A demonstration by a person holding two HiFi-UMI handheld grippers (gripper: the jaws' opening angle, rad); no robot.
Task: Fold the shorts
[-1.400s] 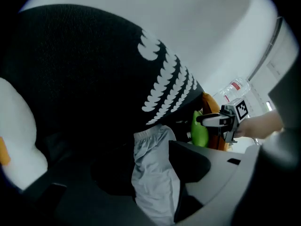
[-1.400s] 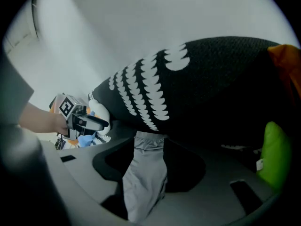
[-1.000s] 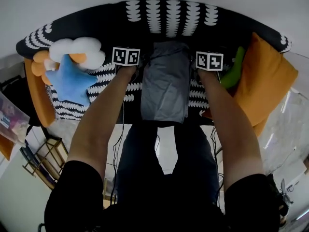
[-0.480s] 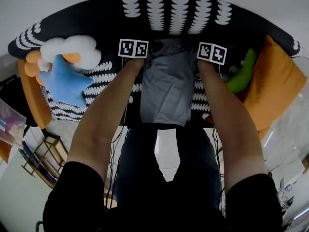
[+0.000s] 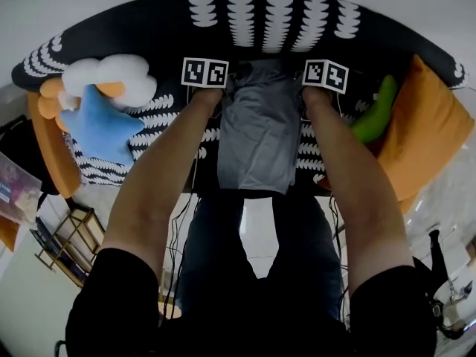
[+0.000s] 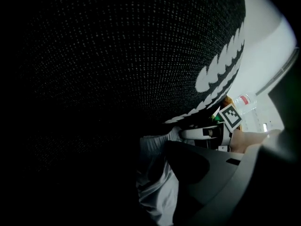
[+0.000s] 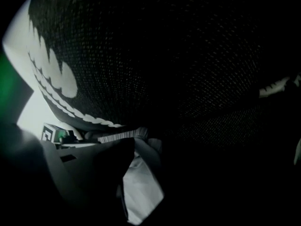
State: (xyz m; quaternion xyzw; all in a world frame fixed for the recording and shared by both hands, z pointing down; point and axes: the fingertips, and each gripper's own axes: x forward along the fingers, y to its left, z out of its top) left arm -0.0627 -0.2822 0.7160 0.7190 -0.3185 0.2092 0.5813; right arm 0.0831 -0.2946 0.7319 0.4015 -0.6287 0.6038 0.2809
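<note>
The grey shorts (image 5: 256,136) lie folded lengthwise on the black-and-white patterned cover (image 5: 260,21), waistband at the far end. My left gripper (image 5: 229,79) is at the far left corner of the shorts and my right gripper (image 5: 299,79) at the far right corner; the marker cubes hide their tips in the head view. In the left gripper view grey cloth (image 6: 157,197) lies between the closing jaws of the left gripper (image 6: 151,173). In the right gripper view the cloth (image 7: 141,197) lies between the closing jaws of the right gripper (image 7: 143,180). Whether the pads touch the cloth is lost in the dark.
A blue star plush (image 5: 104,125) and a white cloud plush (image 5: 111,76) lie left of the shorts. A green plush (image 5: 372,114) and an orange cushion (image 5: 420,125) lie to the right. A wooden rack (image 5: 67,251) stands on the floor at the lower left.
Both grippers have sunk onto the far corners of the shorts, and both wrists have rolled a little. The shorts lie as before.
</note>
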